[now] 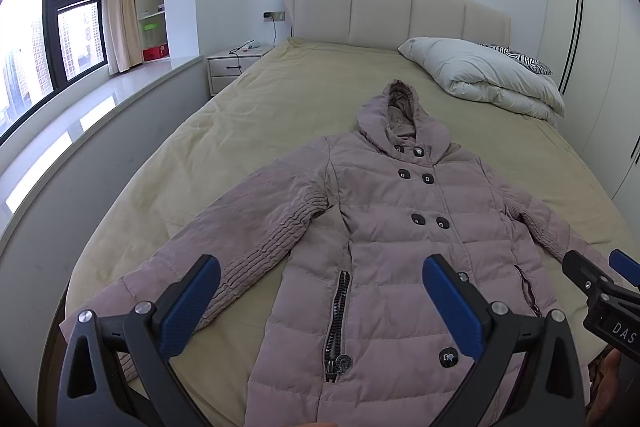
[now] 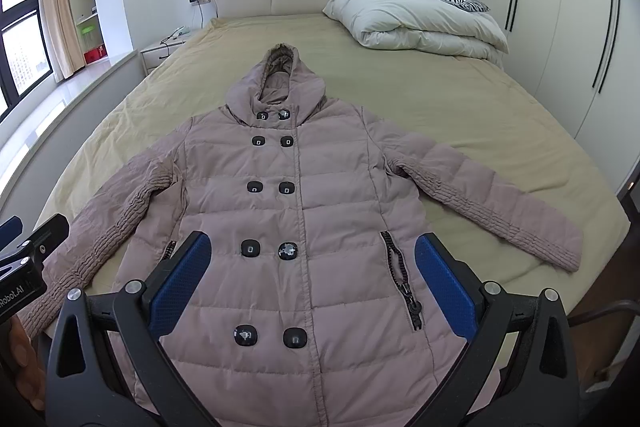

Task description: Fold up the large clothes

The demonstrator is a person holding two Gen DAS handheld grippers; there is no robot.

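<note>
A mauve quilted hooded coat (image 1: 384, 227) lies flat and face up on the bed, buttoned, with both sleeves spread out to the sides. It also fills the right wrist view (image 2: 320, 207). My left gripper (image 1: 320, 271) hovers open and empty above the coat's lower left part, near the left sleeve (image 1: 240, 239). My right gripper (image 2: 312, 247) hovers open and empty above the coat's lower front, between the button rows and the right zip pocket (image 2: 404, 283). The right gripper's tip also shows at the left wrist view's right edge (image 1: 600, 275).
The bed (image 1: 248, 115) has a tan sheet. A folded white duvet (image 1: 480, 75) and a zebra pillow (image 1: 520, 59) lie at its far right by the headboard. A nightstand (image 1: 232, 63) and a window ledge (image 1: 100, 115) are on the left, wardrobes (image 2: 560, 7) on the right.
</note>
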